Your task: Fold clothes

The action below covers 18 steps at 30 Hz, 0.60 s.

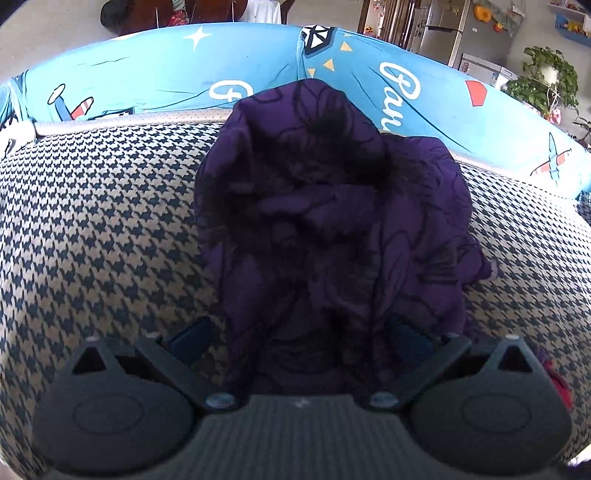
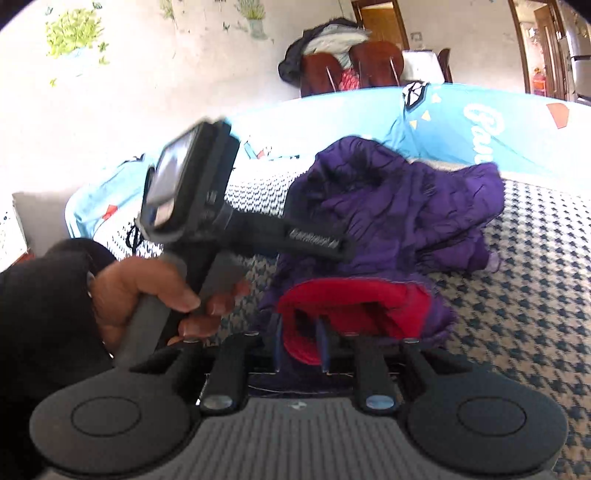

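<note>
A purple padded jacket (image 1: 325, 206) with a red lining lies bunched on a houndstooth sofa seat (image 1: 92, 221). In the left wrist view my left gripper (image 1: 301, 332) is wide open, its blue fingers (image 1: 192, 332) on either side of the jacket's near edge. In the right wrist view my right gripper (image 2: 301, 345) is shut on the jacket's red-lined hem (image 2: 351, 306), its blue pads (image 2: 324, 343) close together. The left gripper (image 2: 325, 247), held by a hand, reaches over the jacket (image 2: 399, 206) from the left in that view.
A light blue printed cover (image 1: 166, 70) drapes the sofa back behind the jacket. Brown chairs (image 2: 354, 68) with clothes on them stand beyond. A fridge (image 1: 443, 33) and a leafy plant (image 1: 546, 81) stand at the far right.
</note>
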### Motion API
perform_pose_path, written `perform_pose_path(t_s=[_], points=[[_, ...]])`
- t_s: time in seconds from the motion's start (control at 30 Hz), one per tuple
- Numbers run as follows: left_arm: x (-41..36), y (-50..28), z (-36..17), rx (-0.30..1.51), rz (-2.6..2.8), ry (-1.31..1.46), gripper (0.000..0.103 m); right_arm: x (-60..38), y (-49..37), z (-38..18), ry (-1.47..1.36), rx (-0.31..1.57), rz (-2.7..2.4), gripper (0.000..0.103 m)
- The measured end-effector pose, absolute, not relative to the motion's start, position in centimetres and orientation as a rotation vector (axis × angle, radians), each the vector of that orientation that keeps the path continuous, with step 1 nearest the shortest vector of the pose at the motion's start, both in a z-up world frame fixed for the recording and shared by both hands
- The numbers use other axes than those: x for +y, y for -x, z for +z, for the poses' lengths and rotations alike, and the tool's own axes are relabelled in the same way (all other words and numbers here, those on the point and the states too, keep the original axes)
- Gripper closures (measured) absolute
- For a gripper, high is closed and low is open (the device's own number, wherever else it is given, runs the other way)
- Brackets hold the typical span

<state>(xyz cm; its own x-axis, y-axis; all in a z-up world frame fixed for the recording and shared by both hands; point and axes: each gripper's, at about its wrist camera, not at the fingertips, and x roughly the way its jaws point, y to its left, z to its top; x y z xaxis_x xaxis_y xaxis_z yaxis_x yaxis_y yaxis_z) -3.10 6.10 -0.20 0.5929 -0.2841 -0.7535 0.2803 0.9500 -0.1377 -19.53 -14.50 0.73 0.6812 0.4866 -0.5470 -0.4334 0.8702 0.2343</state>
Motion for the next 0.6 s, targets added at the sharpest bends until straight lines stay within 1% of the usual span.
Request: perform_pose_path(t_s=[0.23, 0.27, 0.33, 0.6], points=[[7.6, 4.1, -1.1, 0.911, -0.318, 0.049, 0.0, -16.4, 19.2, 2.4, -0.178, 0.571, 0.411, 0.081], [7.8, 4.3, -1.2, 0.916, -0.316, 0.057, 0.0, -16.7, 18.8, 2.4, -0.194, 0.569, 0.392, 0.079], [8.1, 4.5, -1.4, 0.926, -0.313, 0.072, 0.0, -16.9, 17.8, 2.1, -0.221, 0.575, 0.343, 0.063], [9.0, 5.3, -1.6, 0.952, -0.294, 0.078, 0.0, -18.0, 14.5, -0.4, -0.373, 0.674, 0.272, 0.062]])
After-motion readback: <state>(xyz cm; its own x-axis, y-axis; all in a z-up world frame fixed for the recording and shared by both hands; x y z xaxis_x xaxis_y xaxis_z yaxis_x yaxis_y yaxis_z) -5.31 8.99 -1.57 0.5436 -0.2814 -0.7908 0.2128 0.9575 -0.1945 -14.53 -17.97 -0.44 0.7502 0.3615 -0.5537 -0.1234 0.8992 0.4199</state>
